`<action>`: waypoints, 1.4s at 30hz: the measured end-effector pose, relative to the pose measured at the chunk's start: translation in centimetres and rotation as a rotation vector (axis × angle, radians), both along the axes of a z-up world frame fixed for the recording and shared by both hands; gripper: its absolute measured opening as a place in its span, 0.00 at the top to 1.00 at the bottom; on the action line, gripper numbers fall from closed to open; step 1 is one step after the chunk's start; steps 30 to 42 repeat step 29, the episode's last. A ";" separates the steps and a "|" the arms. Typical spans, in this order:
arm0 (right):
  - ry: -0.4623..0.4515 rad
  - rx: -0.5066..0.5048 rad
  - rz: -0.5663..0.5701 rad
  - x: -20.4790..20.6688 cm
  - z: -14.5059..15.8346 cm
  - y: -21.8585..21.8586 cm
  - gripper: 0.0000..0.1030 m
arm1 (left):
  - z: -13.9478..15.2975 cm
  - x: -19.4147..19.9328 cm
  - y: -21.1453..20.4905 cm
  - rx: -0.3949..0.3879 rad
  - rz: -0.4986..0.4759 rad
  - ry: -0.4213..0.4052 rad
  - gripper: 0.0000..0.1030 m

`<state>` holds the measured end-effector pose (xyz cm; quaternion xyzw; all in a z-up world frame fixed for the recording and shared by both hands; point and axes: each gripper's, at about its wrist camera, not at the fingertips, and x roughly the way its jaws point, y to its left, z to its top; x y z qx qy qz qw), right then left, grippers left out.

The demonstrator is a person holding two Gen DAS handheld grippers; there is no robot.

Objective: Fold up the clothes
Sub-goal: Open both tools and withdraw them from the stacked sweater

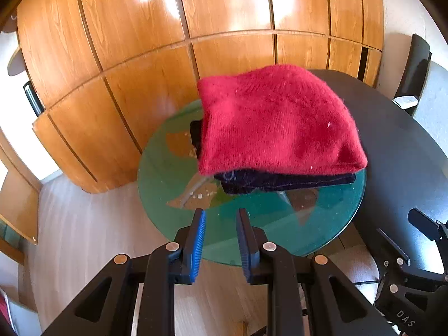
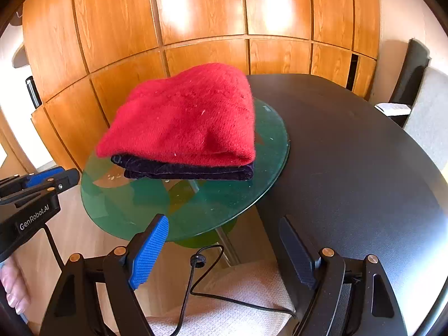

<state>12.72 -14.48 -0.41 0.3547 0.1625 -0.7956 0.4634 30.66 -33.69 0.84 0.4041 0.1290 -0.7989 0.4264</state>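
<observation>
So the red fuzzy sweater is folded into a chunky bundle and sits right on top of a folded dark navy garment, which pokes out underneath along the near edge and a bit on the left side. Both are stacked on a round green glass disc, and that disc rests on the black surface, hanging over its edge toward the wooden floor.

The left gripper hangs above the near rim of the glass disc, short of the clothes, with its blue-padded fingers a modest gap apart and nothing between them. It isn't touching the stack at all.

The right gripper is spread much wider, also holding nothing. Between its fingers you look down past the edge of the surface at a chair seat with beige upholstery and a thin black cable looping across it. In the right wrist view the left gripper shows at the far left edge, well apart from the sweater.

Behind everything is a wall of glossy wooden cabinet panels, with bright window reflections on them. A dark chair stands at the far right side of the surface, with something white lying beside it that I can't make out.
</observation>
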 end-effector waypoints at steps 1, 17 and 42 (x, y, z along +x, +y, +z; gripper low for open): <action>0.000 0.002 0.000 0.0 -0.1 -0.1 0.20 | -0.1 0.0 -0.1 0.005 0.004 -0.004 0.79; -0.015 0.021 0.002 -0.1 -0.8 -0.6 0.20 | -1.3 0.1 -0.2 0.099 -0.011 -0.004 0.78; -0.025 0.027 0.005 0.0 -1.2 -0.8 0.19 | -0.9 0.1 -0.1 0.023 -0.005 0.015 0.76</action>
